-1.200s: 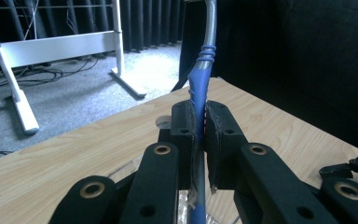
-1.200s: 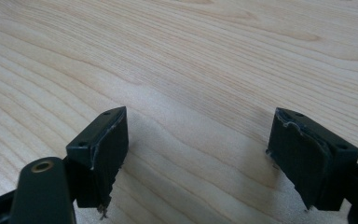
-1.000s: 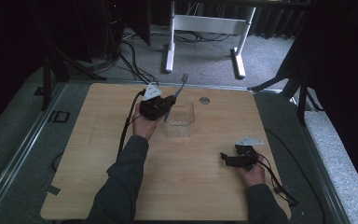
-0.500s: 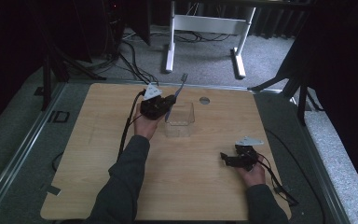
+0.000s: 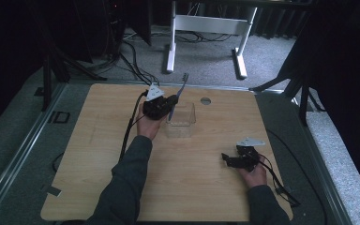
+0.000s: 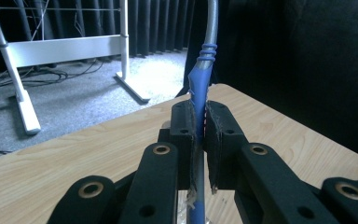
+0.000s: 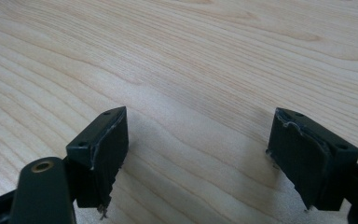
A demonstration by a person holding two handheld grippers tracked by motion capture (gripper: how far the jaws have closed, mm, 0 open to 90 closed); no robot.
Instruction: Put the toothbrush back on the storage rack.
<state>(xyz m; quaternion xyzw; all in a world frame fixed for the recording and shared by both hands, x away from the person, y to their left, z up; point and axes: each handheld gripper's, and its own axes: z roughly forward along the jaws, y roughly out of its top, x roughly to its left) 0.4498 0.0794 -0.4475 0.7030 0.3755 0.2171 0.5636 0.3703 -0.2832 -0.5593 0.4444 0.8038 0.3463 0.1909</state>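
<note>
Left gripper (image 5: 168, 107), frame centre: clamped on blue toothbrush (image 5: 178, 93), beside clear container (image 5: 182, 123). Right gripper (image 5: 226, 158), lower right: wide, nothing held, over counter (image 5: 98, 140). No legible writing.

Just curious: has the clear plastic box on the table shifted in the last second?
No. The clear box sits at the same spot below and left of the round metal disc set in the tabletop, as before.

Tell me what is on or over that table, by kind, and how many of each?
Toothbrush: 1, blue, held upright in the left tool
Clear box: 1
Tools: 2, left one and right tool
Round insert in the tabletop: 1
Total: 5
</note>
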